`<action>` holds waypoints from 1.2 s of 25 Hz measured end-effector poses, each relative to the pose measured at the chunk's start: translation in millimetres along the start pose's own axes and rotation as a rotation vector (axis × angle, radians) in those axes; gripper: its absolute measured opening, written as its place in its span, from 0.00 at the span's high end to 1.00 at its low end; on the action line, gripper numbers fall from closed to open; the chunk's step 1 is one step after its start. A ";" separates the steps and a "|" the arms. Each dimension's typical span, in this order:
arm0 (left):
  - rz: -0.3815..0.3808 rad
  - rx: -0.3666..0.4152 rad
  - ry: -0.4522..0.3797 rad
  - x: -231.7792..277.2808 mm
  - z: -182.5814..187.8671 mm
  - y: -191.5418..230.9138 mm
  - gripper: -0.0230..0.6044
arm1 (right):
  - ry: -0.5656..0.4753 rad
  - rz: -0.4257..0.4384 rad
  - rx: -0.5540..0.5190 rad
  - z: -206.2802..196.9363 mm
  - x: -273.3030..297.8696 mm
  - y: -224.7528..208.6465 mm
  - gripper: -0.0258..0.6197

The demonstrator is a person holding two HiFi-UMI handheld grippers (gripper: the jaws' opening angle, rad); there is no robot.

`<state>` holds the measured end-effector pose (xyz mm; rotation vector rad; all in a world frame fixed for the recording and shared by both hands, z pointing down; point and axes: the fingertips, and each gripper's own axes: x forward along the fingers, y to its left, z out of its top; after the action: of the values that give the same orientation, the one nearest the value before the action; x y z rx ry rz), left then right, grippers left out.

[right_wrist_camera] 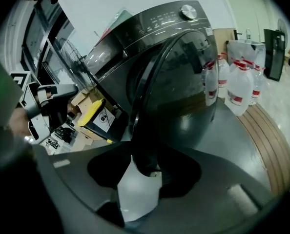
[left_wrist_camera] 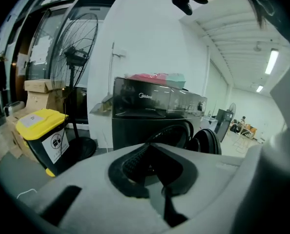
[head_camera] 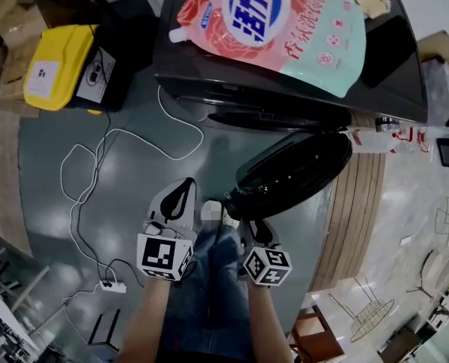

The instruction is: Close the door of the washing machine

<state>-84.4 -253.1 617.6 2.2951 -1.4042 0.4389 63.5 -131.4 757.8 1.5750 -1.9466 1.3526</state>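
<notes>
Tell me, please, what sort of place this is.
Probably a big workshop or test hall, not a home: the washing machine stands near a standing fan and cardboard boxes, under long strip lights.

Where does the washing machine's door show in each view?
Head view: door right of centre, a dark oval swung open.
Left gripper view: door small, right of centre.
Right gripper view: door large, filling the centre.
Shared landmark: yellow bin, left of the door in all three.
</notes>
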 end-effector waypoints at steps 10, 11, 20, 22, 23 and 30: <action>0.101 -0.074 -0.022 -11.9 1.5 46.4 0.95 | 0.004 0.163 -0.129 51.8 60.7 51.3 0.70; 0.108 -0.079 -0.022 -12.0 0.9 49.2 0.95 | -0.003 0.176 -0.141 58.4 65.6 54.6 0.71; 0.132 -0.088 -0.014 -6.7 1.9 53.4 0.95 | -0.082 0.201 -0.221 118.0 103.6 61.7 0.90; 0.139 -0.094 -0.016 -6.2 1.9 53.0 0.95 | -0.089 0.199 -0.237 128.4 111.8 62.3 0.95; 0.142 -0.095 -0.017 -6.0 2.0 53.1 0.95 | -0.092 0.202 -0.242 133.2 115.8 63.3 0.95; 0.167 -0.099 -0.007 -7.0 0.9 56.4 0.95 | -0.131 0.205 -0.226 163.6 137.8 66.0 0.95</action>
<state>-137.9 -271.2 623.8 2.1125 -1.5921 0.4018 7.9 -347.5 740.6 1.4219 -2.3022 1.0756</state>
